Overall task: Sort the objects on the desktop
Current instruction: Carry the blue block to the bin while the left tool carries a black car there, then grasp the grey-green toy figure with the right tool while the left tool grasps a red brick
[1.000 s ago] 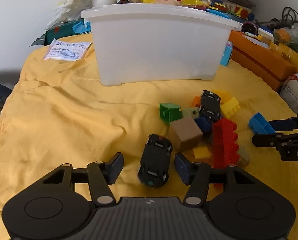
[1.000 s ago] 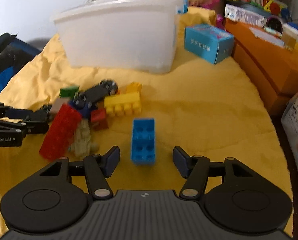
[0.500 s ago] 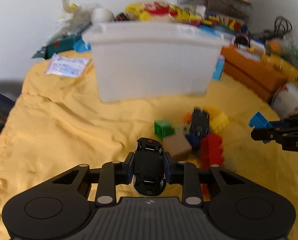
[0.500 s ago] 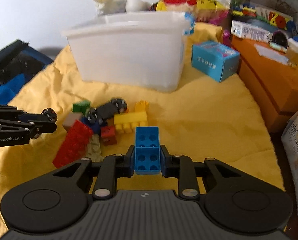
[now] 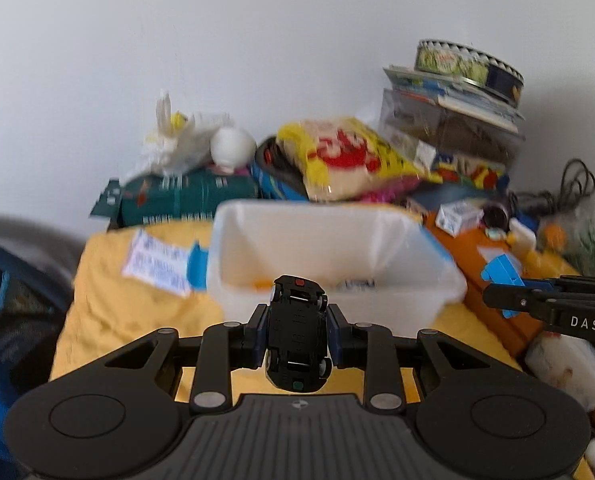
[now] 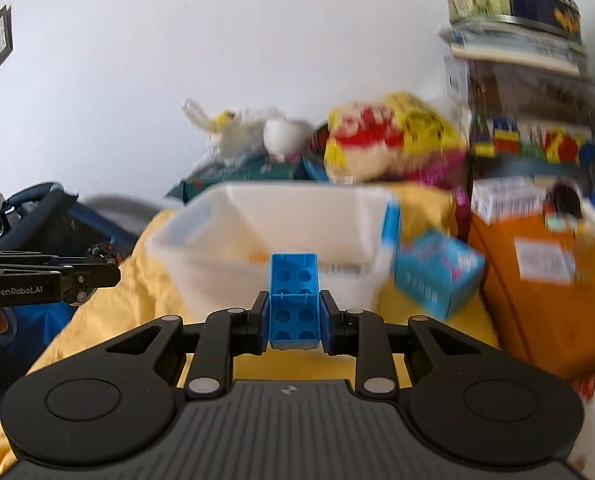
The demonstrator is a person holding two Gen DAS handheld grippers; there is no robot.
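My left gripper [image 5: 297,332] is shut on a black toy car [image 5: 297,340] and holds it in the air, just in front of the open white plastic bin [image 5: 425,248]. My right gripper [image 6: 294,316] is shut on a blue building brick [image 6: 294,300], also raised in front of the white bin [image 6: 201,216]. The right gripper with its blue brick [image 5: 501,272] shows at the right of the left wrist view. The left gripper [image 6: 97,276] shows at the left of the right wrist view. The pile of bricks on the yellow cloth [image 5: 137,312] is out of view.
Behind the bin lie a yellow snack bag [image 5: 345,156], a white plastic bag [image 5: 177,148] and stacked boxes [image 5: 457,120]. An orange box [image 6: 545,280] and a light blue carton [image 6: 437,272] stand to the right. A paper packet [image 5: 157,260] lies left of the bin.
Both grippers closed, the left on the black car and the right on the blue brick, then lifted them from the cloth up towards the bin's rim. The views now tilt upward.
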